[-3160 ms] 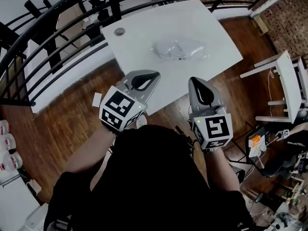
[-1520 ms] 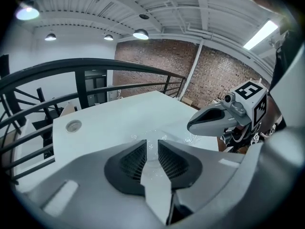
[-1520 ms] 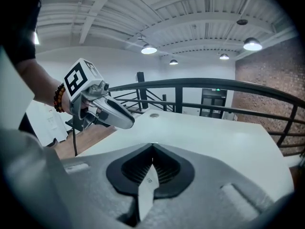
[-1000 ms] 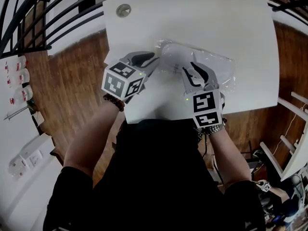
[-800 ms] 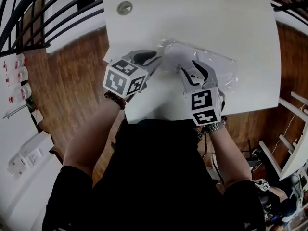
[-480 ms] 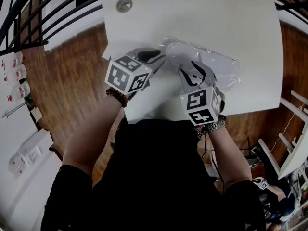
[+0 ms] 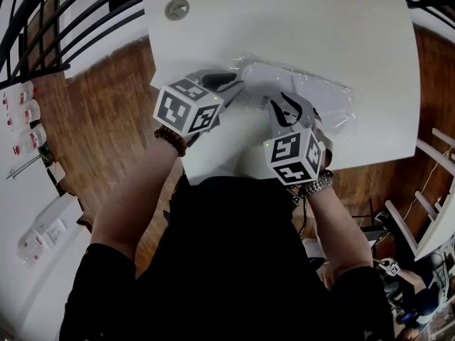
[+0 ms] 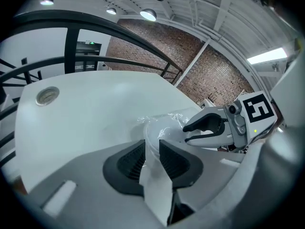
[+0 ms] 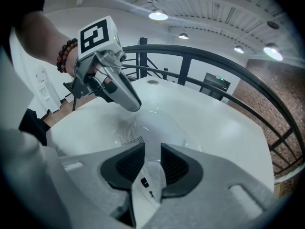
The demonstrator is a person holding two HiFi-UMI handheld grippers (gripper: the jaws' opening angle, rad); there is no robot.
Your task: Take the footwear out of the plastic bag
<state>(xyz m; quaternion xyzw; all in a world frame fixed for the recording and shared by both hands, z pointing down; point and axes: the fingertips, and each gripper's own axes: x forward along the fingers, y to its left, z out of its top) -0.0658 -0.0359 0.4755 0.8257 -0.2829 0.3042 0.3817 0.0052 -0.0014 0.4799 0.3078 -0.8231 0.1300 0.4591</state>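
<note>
left gripper (image 8: 147, 149): clamped on plastic bag (image 7: 333, 106)
right gripper (image 9: 152, 162): just closed, pinching bag too
next: I'd spread the 2 grips gently, freeing footwear (image 7: 274, 74)

No word or number can be read for sure. The two white cubes with black square patterns (image 7: 186, 107) (image 7: 291, 158) carry no letters. The white soft piece (image 9: 145, 182) between the dark ribbed pads (image 9: 129, 163) has tiny dark marks, too small to read. The green lit sign (image 8: 90, 44) by the far wall is perhaps an exit sign.
</note>
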